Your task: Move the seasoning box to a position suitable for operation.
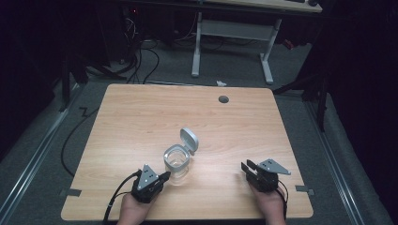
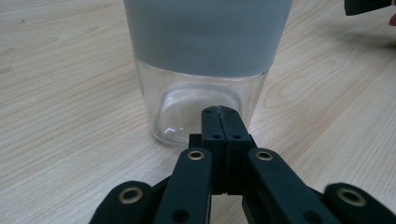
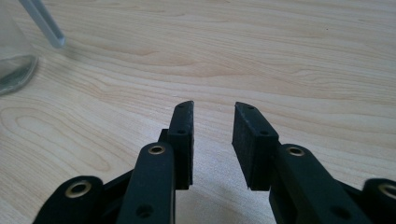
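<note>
A clear square glass jar with a grey band around its rim stands near the table's front middle, its grey hinged lid flipped up behind it. My left gripper is shut with nothing in it, its tips right at the jar's lower wall; whether they touch it I cannot tell. My right gripper rests at the front right, open and empty, well apart from the jar.
The wooden table has a round grey cable hole near its far edge. Grey tape marks sit at both front corners. Beyond the table stand a white desk frame and floor cables.
</note>
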Motion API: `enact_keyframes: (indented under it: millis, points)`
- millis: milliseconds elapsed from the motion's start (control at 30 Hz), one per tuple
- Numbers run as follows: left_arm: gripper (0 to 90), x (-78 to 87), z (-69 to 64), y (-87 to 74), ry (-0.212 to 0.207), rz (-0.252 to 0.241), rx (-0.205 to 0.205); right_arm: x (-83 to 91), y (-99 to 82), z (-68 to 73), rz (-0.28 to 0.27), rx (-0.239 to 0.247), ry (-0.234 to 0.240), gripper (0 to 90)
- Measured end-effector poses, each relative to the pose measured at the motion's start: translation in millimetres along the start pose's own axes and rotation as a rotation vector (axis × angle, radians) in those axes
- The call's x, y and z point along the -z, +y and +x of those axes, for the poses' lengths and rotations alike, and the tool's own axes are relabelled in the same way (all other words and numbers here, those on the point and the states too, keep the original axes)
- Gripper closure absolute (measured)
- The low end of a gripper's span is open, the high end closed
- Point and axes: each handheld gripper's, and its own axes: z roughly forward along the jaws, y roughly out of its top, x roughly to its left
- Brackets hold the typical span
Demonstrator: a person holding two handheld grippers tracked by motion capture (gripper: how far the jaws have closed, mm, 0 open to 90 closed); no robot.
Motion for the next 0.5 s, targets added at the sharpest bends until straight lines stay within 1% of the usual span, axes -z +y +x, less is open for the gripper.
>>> enact_keyframes:
  millis: [133, 233, 433, 500]
  points:
    - [90.0, -3.1, -4.5, -1.3, -0.01, 0.002, 0.001, -0.1, 0.0, -0.2, -0.003, 0.002, -0.002, 68.9]
    - [90.0, -8.9, -11.4, -4.1, -0.025, 0.014, 0.003, 0.9, 0.2, -0.6, -0.008, -0.003, -0.008, 69.2]
    - [90.0, -21.0, -21.8, -9.7, -0.038, 0.037, -0.023, 1.5, 0.0, -1.4, -0.01, -0.007, -0.007, 69.2]
    - [90.0, -25.3, -23.9, -9.9, -0.042, 0.04, -0.017, 1.8, 0.0, -1.8, -0.01, -0.007, -0.005, 69.2]
